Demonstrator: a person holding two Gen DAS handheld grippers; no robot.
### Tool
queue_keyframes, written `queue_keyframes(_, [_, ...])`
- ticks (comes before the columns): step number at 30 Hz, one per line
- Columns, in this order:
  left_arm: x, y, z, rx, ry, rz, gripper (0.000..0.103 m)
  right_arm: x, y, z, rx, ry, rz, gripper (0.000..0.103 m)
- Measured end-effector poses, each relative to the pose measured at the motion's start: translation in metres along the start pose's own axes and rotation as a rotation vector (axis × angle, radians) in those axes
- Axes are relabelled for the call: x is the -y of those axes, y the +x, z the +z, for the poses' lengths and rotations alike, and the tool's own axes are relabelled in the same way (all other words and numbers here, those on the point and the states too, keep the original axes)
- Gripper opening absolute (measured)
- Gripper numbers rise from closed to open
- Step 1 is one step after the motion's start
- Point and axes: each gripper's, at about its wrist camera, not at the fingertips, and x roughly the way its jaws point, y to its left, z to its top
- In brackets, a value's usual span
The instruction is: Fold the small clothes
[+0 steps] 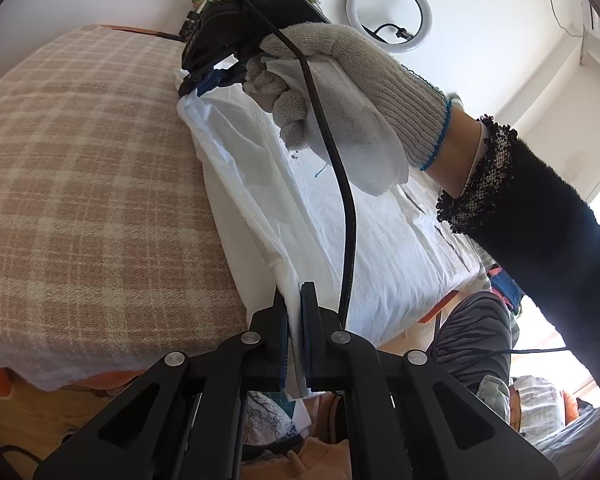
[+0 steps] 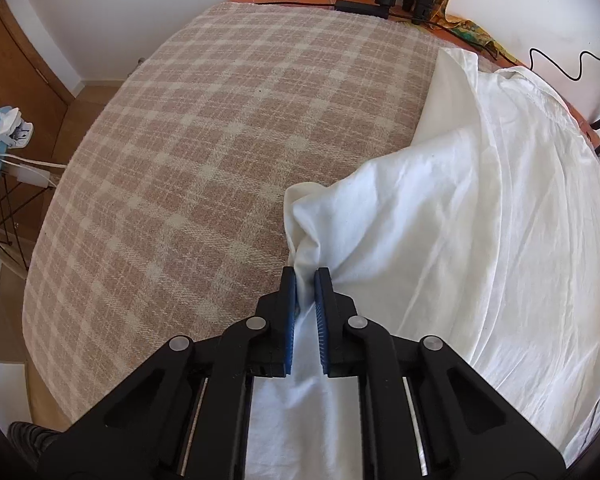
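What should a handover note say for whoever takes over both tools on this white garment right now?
Left tool: shut on the near edge of the white garment.
Right tool: shut on a bunched corner of it at the far end.
The garment lies along one side of the checked blanket, its long edge pinched at both ends.
Done: both grips taken.
Left: probably carry that edge across for the fold, then smooth; no finished fold visible.
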Motion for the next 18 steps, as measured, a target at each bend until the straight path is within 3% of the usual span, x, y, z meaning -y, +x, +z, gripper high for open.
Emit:
queue_keyframes(7, [0.036, 0.007, 0.008, -0.006, 0.080, -0.036, 0.004, 0.066, -0.049, -0.022, 0.149, 0.131, 0.240, 0.007])
queue_keyframes(11, [0.053, 0.021, 0.012, -0.029, 0.104, -0.058, 0.004, 0.111, -0.068, -0.038, 0.195, 0.222, 0.321, 0.007])
queue_keyframes(14, [0.063, 0.030, 0.012, -0.054, 0.124, -0.069, 0.004, 0.143, -0.075, -0.049, 0.216, 0.278, 0.361, 0.007])
queue_keyframes(18, [0.073, 0.043, 0.012, -0.090, 0.142, -0.072, 0.004, 0.170, -0.078, -0.066, 0.229, 0.310, 0.331, 0.006])
